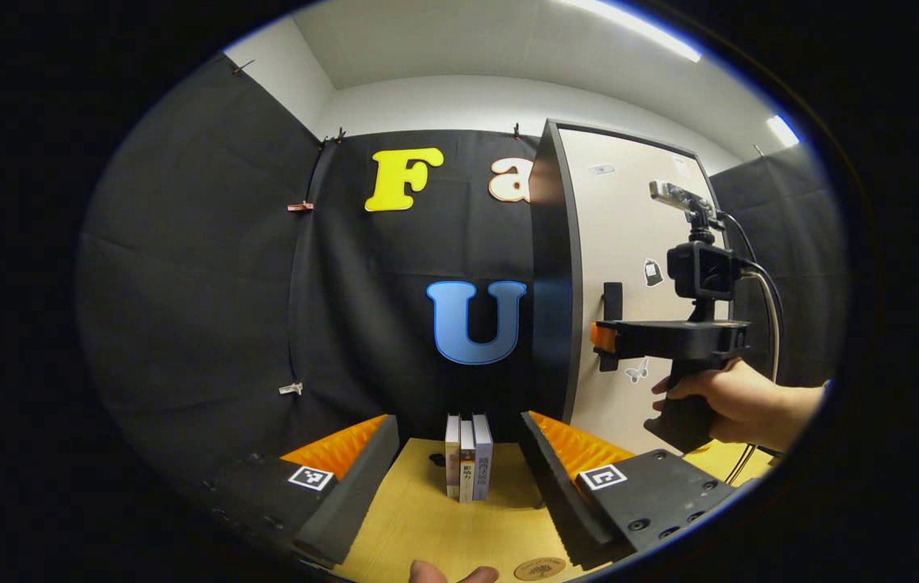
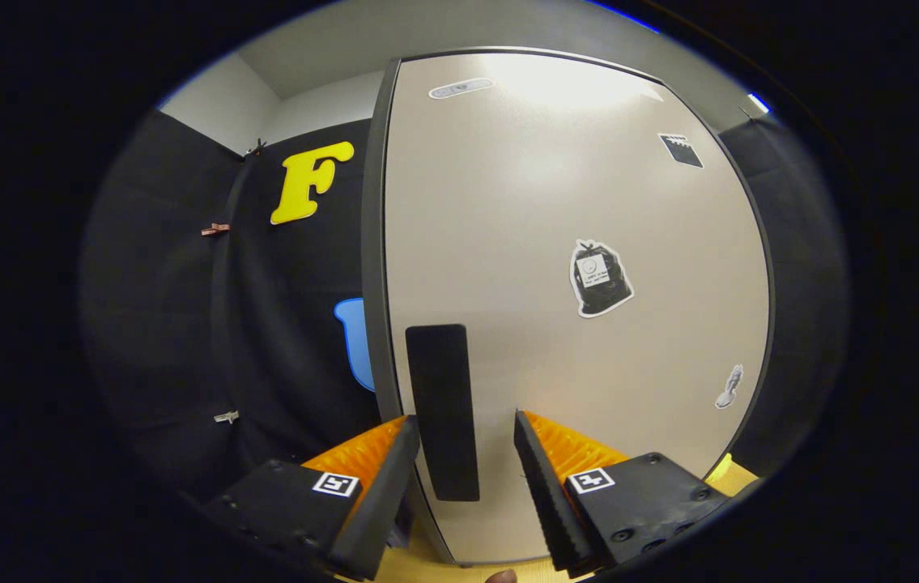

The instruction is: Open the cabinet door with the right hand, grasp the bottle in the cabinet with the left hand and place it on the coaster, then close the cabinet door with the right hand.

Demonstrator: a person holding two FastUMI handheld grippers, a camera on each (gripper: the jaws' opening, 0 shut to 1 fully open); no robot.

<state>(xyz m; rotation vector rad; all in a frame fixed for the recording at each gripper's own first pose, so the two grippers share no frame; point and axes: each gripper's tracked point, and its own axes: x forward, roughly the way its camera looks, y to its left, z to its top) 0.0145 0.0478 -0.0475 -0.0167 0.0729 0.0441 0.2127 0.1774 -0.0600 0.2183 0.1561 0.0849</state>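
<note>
1. The right gripper (image 2: 459,453) faces the tall beige cabinet door (image 2: 589,340), its fingers spread wide on either side of the black upright rectangular handle (image 2: 443,409) near the door's left edge. The handle stands between them, but neither finger appears to press on it yet.
2. In the left gripper view the right gripper (image 1: 606,338) shows farther off at the right, held by a person's hand (image 1: 738,401), its tip close against the same black handle (image 1: 612,301).
3. The left gripper (image 1: 459,465) waits low over the light wooden desk (image 1: 427,526), fingers wide apart and holding nothing.
4. The bottle is presumably inside the cabinet, hidden by the door, which looks closed or barely ajar. A round brown coaster (image 1: 538,568) lies on the near edge of the desk.
5. Risks from here, as a judgement: if the fingers close off-centre, they may slip off the flat handle when the pull begins. A pull not following the hinge arc could also twist the grip loose.
6. The door seems hinged on the right, so its left edge would swing out toward the near side and could sweep over the desk.
7. Three upright books (image 1: 468,457) stand on the desk just left of the cabinet, directly ahead of the left gripper. They sit close to the path the left gripper would take to the cabinet and could be knocked over.
</note>
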